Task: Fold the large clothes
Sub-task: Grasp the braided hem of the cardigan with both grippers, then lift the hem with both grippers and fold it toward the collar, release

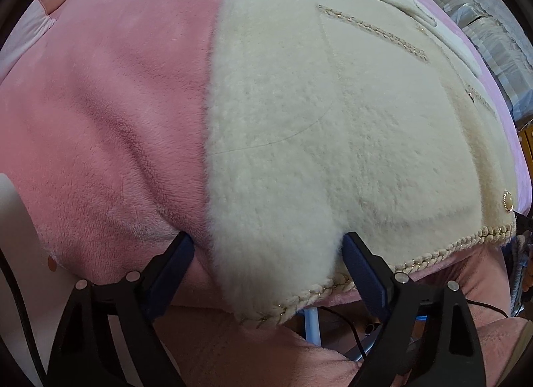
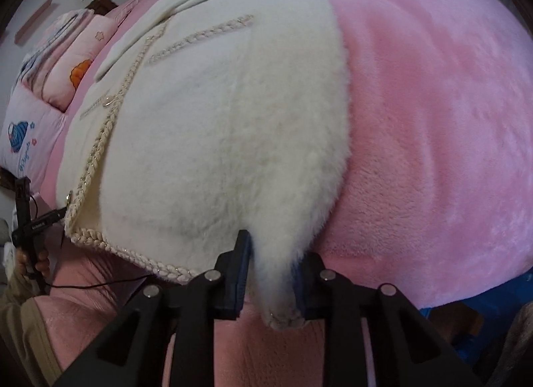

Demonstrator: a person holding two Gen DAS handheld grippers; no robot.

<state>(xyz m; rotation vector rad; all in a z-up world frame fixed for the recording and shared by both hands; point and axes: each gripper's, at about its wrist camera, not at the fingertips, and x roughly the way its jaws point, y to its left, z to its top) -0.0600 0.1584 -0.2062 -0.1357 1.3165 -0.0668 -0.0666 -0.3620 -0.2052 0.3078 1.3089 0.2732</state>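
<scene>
A cream fleece jacket (image 1: 349, 127) lies flat on a pink blanket (image 1: 110, 113), filling the centre of both views. The left gripper (image 1: 266, 247), fingers spread wide, straddles its lower hem corner. The right gripper (image 2: 274, 253) pinches the opposite corner at lower centre.

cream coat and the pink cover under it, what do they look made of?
Cream coat: looks like thick faux shearling or wool-blend pile, matte and fuzzy, with braided cord trim carrying metallic flecks along the hem. Pink cover: short plush fleece, soft sheen, nap shading in the creases. Fibre content can't be told.
</scene>
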